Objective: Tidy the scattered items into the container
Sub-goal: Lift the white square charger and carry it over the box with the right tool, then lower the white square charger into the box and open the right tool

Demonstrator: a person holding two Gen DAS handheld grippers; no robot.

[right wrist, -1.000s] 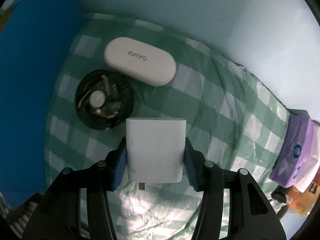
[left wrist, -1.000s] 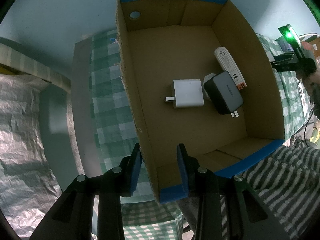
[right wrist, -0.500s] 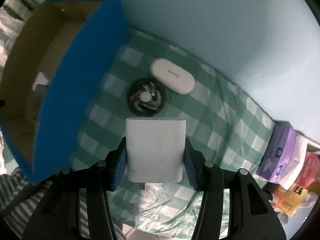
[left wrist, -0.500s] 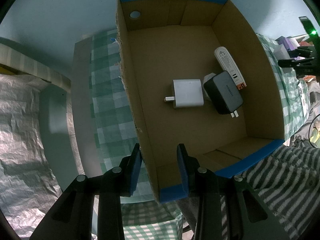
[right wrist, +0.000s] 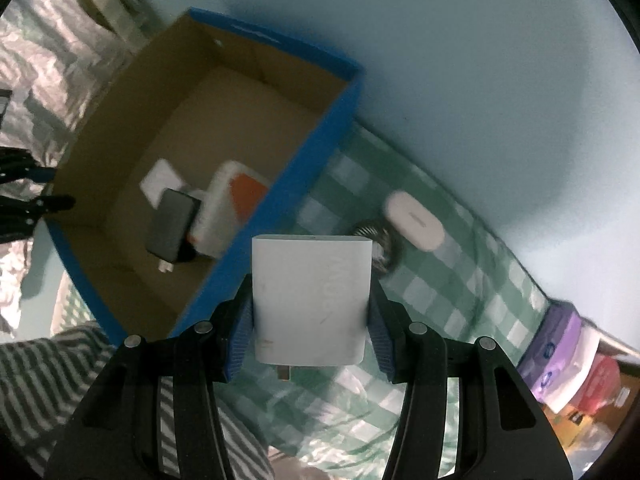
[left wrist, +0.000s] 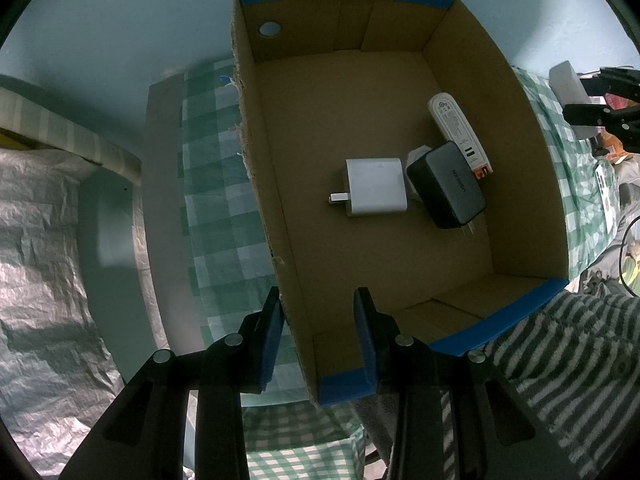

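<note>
An open cardboard box (left wrist: 532,168) with blue outer walls (right wrist: 280,208) stands on a green checked cloth (left wrist: 224,208). On its floor lie a white charger (left wrist: 376,194), a black charger (left wrist: 448,184) and a white-and-orange adapter (left wrist: 456,128). My left gripper (left wrist: 320,320) points down over the box's near left corner. Its left pad is against the outside of the side wall, and a gap shows before the right pad. My right gripper (right wrist: 310,296) is shut on a white plug charger (right wrist: 310,300), held in the air beside the box's blue wall. A white oval case (right wrist: 414,220) and a dark round disc (right wrist: 378,244) lie on the cloth beyond.
Purple and red tissue packs (right wrist: 560,344) sit at the cloth's far right. A grey striped fabric (left wrist: 560,360) lies by the box's near wall. Crinkled silver foil (left wrist: 40,260) covers the area to the left. A pale blue wall (right wrist: 480,60) is behind.
My right gripper has risen and swung toward the box with the white charger in it; the box's inside now shows in its view. The left gripper has stayed where it was.
</note>
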